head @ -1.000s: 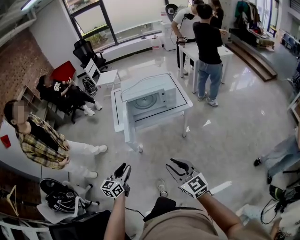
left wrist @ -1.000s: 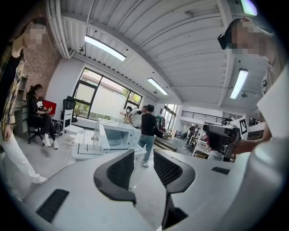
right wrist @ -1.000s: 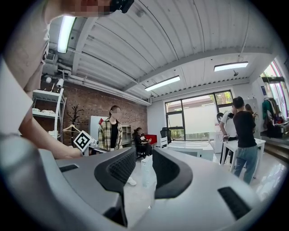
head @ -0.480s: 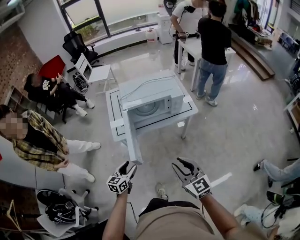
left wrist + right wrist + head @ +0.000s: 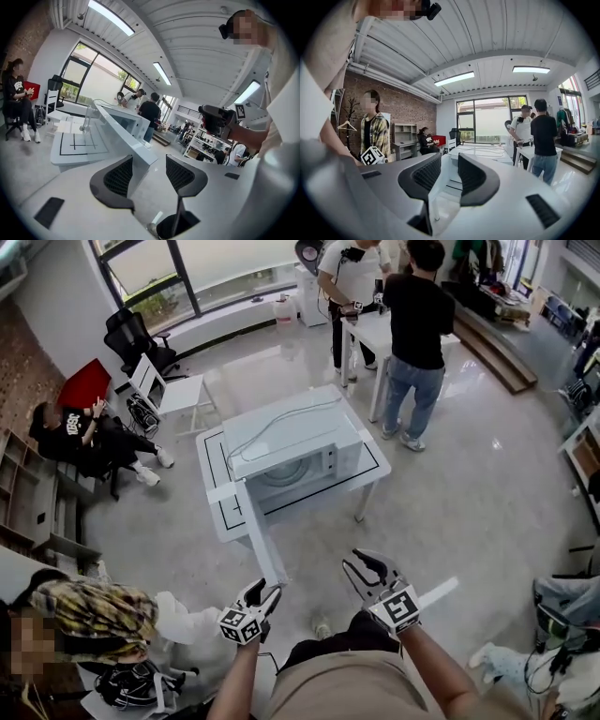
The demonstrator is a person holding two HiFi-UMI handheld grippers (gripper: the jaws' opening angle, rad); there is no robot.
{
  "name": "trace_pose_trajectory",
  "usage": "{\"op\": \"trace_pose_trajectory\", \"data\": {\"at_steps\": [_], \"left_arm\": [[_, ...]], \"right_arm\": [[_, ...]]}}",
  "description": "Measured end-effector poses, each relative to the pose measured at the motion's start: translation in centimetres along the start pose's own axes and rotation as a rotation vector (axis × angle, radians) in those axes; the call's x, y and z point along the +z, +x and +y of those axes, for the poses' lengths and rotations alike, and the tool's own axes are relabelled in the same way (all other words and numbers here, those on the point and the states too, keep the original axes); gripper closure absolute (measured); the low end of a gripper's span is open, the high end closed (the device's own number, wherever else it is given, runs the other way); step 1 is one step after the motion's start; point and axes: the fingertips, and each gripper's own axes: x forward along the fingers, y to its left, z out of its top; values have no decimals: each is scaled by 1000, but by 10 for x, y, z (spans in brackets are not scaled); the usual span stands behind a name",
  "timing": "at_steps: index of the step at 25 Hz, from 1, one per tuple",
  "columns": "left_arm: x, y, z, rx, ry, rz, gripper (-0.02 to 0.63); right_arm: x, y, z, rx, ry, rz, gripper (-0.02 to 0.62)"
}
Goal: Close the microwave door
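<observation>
A white microwave (image 5: pixel 291 442) lies on a low white table (image 5: pixel 214 514) in the middle of the room. Its door (image 5: pixel 255 535) stands swung out toward me, with its free edge close to my left gripper (image 5: pixel 265 593). That gripper is open; in the left gripper view the door (image 5: pixel 126 136) shows just beyond the left gripper (image 5: pixel 147 171), and nothing is pressed between the pads. My right gripper (image 5: pixel 361 568) hovers right of the door with a narrower gap and holds nothing. In the right gripper view the door's edge (image 5: pixel 439 194) shows past the right gripper (image 5: pixel 449 176).
Two people stand by a white desk (image 5: pixel 370 329) behind the microwave's table. A person (image 5: pixel 80 432) sits at the left by a red object. Someone in a plaid shirt (image 5: pixel 84 610) is close at my lower left, beside a backpack (image 5: pixel 127 681) on the floor.
I have come closer to the table, and both grippers now sit nearer the open door. The left gripper's jaws have spread wider. The right gripper's gap looks unchanged.
</observation>
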Motion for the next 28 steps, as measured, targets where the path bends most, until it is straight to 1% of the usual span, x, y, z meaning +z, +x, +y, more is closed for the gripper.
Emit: {"op": "trace_pose_trajectory", "data": {"at_steps": [2, 5, 8, 10, 14, 16, 19, 23, 28], "left_arm": [[2, 10, -8, -19, 5, 16, 390], [3, 30, -20, -28, 21, 48, 391], [7, 53, -34, -28, 50, 78, 391], [10, 69, -40, -26, 54, 87, 391], [14, 106, -49, 5, 16, 83, 391], [19, 124, -54, 17, 11, 81, 391], [29, 151, -59, 17, 16, 85, 391], [41, 184, -62, 20, 25, 84, 391], [61, 217, -60, 36, 41, 81, 391]], "right_arm": [[2, 7, -12, -7, 5, 0, 495], [-6, 17, -31, -1, 37, 14, 495], [-9, 29, -55, 17, 53, 24, 495], [-9, 39, -72, 41, 52, 26, 495], [-11, 50, -110, 97, 37, 30, 495], [-11, 53, -130, 114, 32, 31, 495], [-11, 60, -157, 126, 38, 31, 495], [-15, 65, -188, 136, 20, 30, 495], [-11, 67, -219, 135, 40, 30, 495]]}}
